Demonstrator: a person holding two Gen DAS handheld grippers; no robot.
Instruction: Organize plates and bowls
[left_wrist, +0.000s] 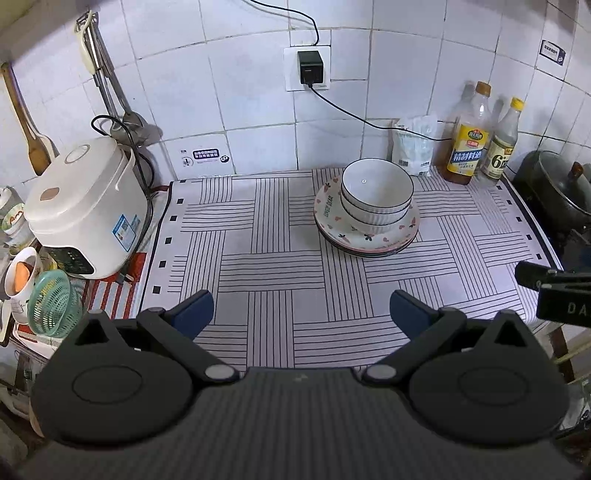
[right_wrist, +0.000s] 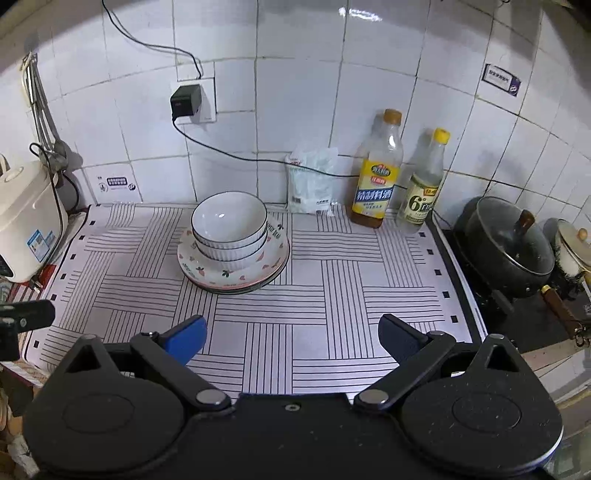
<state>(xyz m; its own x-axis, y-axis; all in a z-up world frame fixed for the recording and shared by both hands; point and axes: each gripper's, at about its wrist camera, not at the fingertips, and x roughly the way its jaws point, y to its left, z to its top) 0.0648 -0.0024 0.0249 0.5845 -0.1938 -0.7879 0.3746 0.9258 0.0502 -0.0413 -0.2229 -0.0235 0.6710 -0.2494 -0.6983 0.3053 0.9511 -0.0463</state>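
Left gripper (left_wrist: 301, 314) and right gripper (right_wrist: 291, 339): jaws apart, empty, above counter's front edge. Bowls (left_wrist: 376, 195) nested on plates (left_wrist: 365, 236) near back edge. Stack looks finished; otherwise grip rims squarely.

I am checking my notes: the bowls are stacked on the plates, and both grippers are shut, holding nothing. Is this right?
Not quite. Bowls are stacked on plates, but the left gripper and right gripper are both open, holding nothing, as each wrist view shows.
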